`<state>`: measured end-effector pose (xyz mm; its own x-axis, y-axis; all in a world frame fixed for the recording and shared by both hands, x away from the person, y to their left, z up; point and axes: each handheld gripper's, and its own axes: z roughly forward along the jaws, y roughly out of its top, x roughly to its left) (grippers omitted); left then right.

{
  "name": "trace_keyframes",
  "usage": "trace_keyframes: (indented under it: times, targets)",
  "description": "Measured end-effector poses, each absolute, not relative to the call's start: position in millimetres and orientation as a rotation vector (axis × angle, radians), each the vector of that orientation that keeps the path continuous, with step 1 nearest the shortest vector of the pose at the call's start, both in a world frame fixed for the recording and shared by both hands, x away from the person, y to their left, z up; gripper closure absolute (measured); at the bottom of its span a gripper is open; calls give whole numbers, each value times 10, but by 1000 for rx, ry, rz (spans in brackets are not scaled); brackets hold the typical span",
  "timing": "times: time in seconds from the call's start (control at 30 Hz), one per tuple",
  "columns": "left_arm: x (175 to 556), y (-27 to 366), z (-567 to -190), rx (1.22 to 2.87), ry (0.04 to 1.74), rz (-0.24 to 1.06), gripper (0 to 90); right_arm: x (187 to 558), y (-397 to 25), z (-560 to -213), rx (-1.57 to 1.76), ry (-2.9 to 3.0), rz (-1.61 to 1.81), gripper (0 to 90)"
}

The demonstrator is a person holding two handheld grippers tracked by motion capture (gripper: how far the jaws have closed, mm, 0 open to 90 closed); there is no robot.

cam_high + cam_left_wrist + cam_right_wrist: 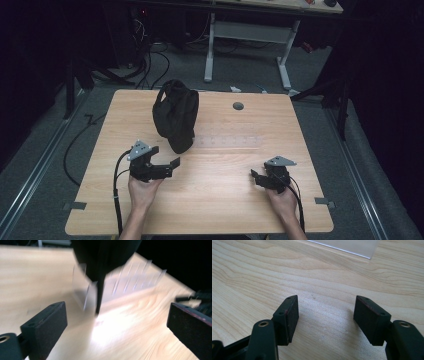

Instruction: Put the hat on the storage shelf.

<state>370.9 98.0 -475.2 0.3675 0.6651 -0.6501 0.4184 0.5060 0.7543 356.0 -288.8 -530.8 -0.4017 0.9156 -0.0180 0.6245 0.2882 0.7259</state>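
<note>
Resting low over the light wooden bench (210,200), the left gripper (172,165) has its jaws apart — the black fabric bag (175,117) stands just ahead. The right gripper (256,176) — jaws apart, nothing between them.

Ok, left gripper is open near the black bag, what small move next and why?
Probably ease the left gripper forward toward the black bag's near lower edge. Its jaws stand wide open, aimed at the bag and still short of it, with a clear rack behind.
</note>
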Motion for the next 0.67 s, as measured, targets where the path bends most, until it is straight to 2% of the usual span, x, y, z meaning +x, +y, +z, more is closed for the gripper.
trace_keyframes:
  times: [0.23,0.33,0.5,0.67]
  targets:
    - [3782,1043,-5289,1315,1363,317,138,3560,-2887,-5308,1379,2129,901,366]
    - [3795,1043,-5447,1368,1380,369,147,3560,-2886,-5308,1381,2129,900,366]
    - [3776,1011,-5478,1421,1349,428,172,3562,-2886,-5309,1379,2129,900,365]
    - [3776,1010,-5478,1420,1350,430,172,3562,-2885,-5309,1379,2128,900,365]
